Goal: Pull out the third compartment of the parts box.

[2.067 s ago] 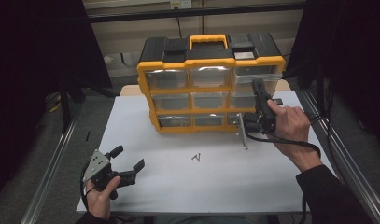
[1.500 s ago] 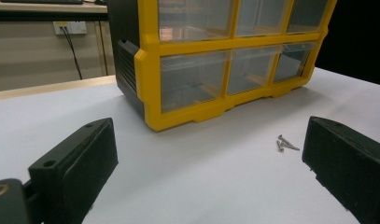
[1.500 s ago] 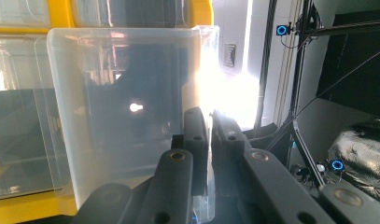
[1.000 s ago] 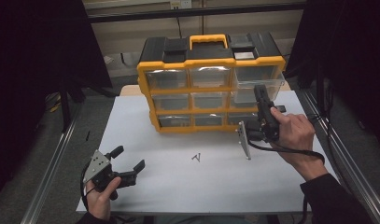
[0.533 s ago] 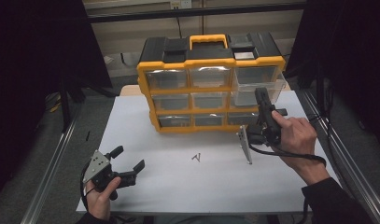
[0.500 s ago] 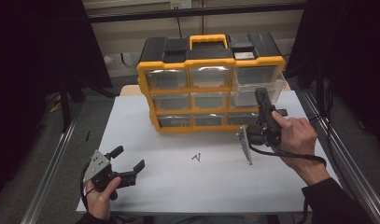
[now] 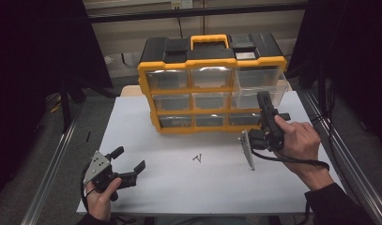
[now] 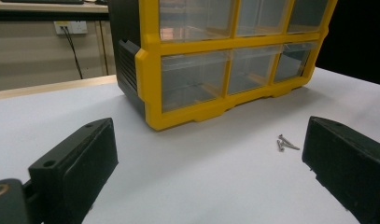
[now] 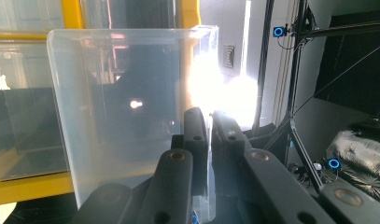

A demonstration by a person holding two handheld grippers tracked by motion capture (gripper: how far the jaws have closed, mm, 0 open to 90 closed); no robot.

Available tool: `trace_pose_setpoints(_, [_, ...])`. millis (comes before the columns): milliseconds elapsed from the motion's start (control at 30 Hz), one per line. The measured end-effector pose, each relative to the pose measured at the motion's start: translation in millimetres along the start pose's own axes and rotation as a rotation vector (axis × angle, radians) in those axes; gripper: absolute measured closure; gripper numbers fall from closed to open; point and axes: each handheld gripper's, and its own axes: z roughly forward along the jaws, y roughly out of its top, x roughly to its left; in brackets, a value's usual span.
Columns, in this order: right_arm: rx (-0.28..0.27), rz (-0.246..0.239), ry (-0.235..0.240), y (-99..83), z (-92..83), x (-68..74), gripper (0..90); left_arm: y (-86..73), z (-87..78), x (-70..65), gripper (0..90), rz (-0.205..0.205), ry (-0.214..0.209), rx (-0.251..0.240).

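The right gripper (image 7: pixel 266 123) pinches the front wall of a clear drawer (image 9: pixel 131 107), part-drawn from the yellow organiser (image 7: pixel 212 84) on the desk (image 7: pixel 179 178); pull straight, level. Left gripper (image 7: pixel 125 161) gapes wide.

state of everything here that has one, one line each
middle-right drawer: pulled partway out of the organizer, front wall pinched by the right gripper
other drawers: pushed in
organizer: upright on the table
screws: loose on the table, untouched
left gripper: open, empty, low over the table
right gripper: shut on the drawer wall
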Motion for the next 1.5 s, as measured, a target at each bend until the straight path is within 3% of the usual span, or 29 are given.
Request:
trace_pose_setpoints(667, [-0.002, 0.002, 0.002, 2.4, -18.3, -3.9, 85.3, 0.0, 0.3, 0.2, 3.2, 0.008, 0.000, 0.003])
trace_pose_setpoints(967, [-0.013, 0.002, 0.001, 2.7, -18.6, -3.7, 83.4, -0.2, 0.4, 0.2, 3.2, 0.004, 0.000, 0.000])
trace_pose_setpoints(1200, [-0.001, 0.027, 0.008, 0.6, -17.1, -2.6, 76.8, -0.4, 0.4, 0.9, 3.2, -0.002, -0.005, -0.001])
trace_pose_setpoints(1267, [0.008, 0.054, 0.010, -1.1, -16.3, -2.9, 74.5, -0.5, 0.6, 0.7, 3.2, -0.005, -0.006, -0.003])
trace_pose_setpoints(1500, [0.000, 0.098, 0.023, -3.4, -16.7, -6.2, 56.1, -0.5, 0.8, 0.8, 3.2, -0.006, -0.006, -0.004])
